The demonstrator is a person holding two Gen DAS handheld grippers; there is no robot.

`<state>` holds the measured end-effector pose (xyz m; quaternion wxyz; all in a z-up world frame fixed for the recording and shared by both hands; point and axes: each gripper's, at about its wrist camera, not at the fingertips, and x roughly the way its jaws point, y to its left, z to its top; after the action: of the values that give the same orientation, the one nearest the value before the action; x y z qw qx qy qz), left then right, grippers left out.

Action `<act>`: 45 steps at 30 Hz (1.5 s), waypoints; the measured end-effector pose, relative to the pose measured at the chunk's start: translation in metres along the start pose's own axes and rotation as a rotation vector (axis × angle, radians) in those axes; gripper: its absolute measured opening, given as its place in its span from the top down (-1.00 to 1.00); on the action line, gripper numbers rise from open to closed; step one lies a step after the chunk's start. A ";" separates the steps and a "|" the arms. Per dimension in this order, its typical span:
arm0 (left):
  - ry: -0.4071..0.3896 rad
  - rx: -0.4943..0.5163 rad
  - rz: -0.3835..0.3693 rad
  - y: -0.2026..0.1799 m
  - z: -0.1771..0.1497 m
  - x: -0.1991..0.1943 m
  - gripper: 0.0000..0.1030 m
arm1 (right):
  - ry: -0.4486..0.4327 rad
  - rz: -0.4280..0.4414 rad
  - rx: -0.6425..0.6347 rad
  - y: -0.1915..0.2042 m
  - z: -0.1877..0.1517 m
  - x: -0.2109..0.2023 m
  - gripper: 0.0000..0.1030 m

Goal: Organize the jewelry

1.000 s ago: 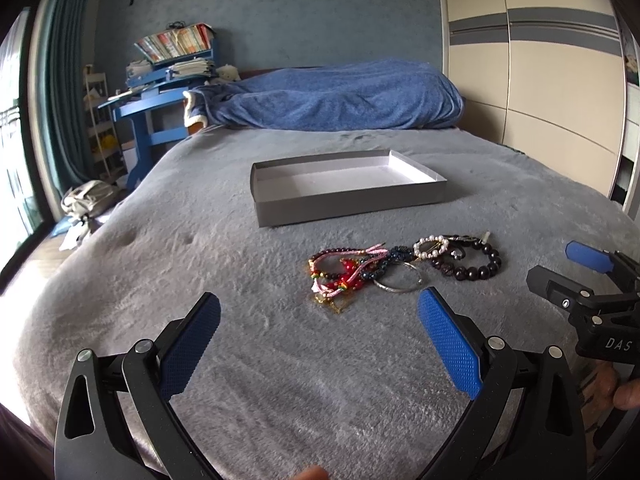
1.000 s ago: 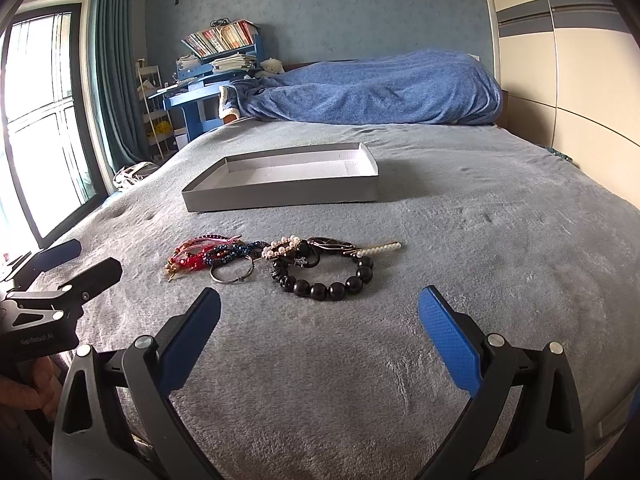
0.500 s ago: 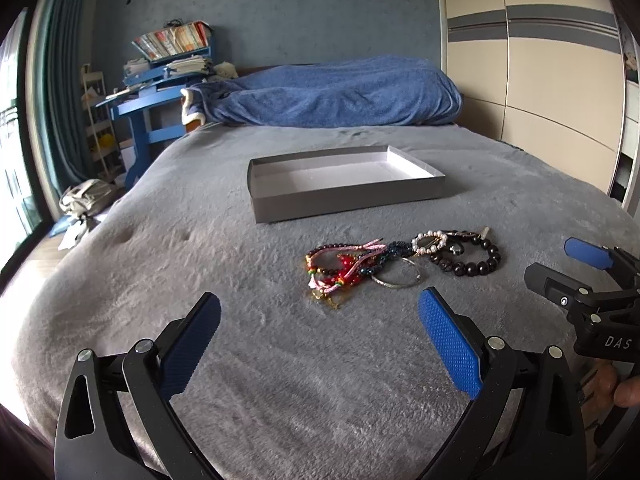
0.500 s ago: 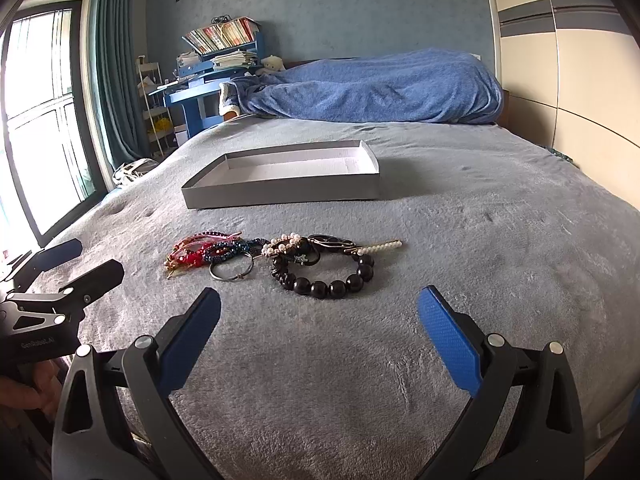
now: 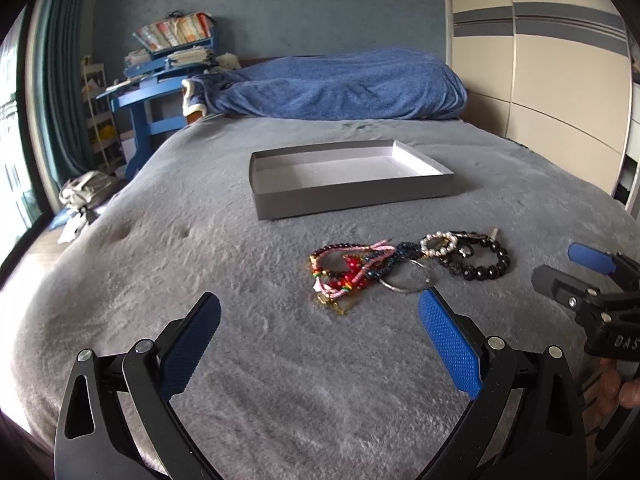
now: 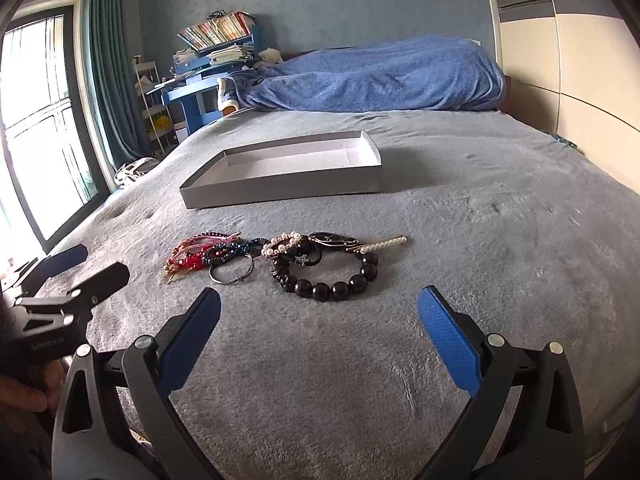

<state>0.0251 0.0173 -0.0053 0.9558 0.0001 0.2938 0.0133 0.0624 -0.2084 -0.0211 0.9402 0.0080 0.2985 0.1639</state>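
While both sets of tongs hover spread wide and empty, left gripper point(image 5: 319, 316) and right gripper point(image 6: 319, 312), tangled bracelets point(image 6: 276, 258) lie clumped on grey bedspread point(image 6: 480, 240), just short of shallow grey box point(image 6: 288, 190). Probably light, limp, snag-prone. Best gripped at black bead bracelet point(image 6: 332, 286): chunky, at clump's near edge.

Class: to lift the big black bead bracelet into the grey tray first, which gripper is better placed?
Probably the right gripper: open, with the black bead bracelet just ahead between its fingers. For the left gripper, it lies far off to the right.
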 end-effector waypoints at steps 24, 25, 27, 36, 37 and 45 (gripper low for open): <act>0.122 0.106 -0.084 -0.006 0.030 0.049 -0.57 | 0.141 0.005 0.162 -0.041 0.027 0.031 -0.89; 0.127 0.104 -0.087 -0.004 0.031 0.051 -0.49 | 0.145 0.010 0.163 -0.042 0.028 0.033 -0.89; 0.146 0.105 -0.095 -0.002 0.033 0.057 -0.36 | 0.155 0.015 0.163 -0.044 0.032 0.037 -0.79; 0.175 0.140 -0.174 -0.011 0.034 0.066 -0.22 | 0.187 0.035 0.206 -0.054 0.034 0.048 -0.61; 0.174 0.158 -0.181 -0.015 0.033 0.066 -0.21 | 0.188 0.037 0.207 -0.054 0.034 0.049 -0.61; 0.217 0.244 -0.151 -0.029 0.030 0.082 0.71 | 0.200 0.043 0.214 -0.056 0.035 0.053 -0.49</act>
<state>0.1106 -0.0098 -0.0264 0.9097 0.0923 0.3937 -0.0945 0.1397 -0.2424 -0.0285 0.8958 0.0985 0.4061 0.1513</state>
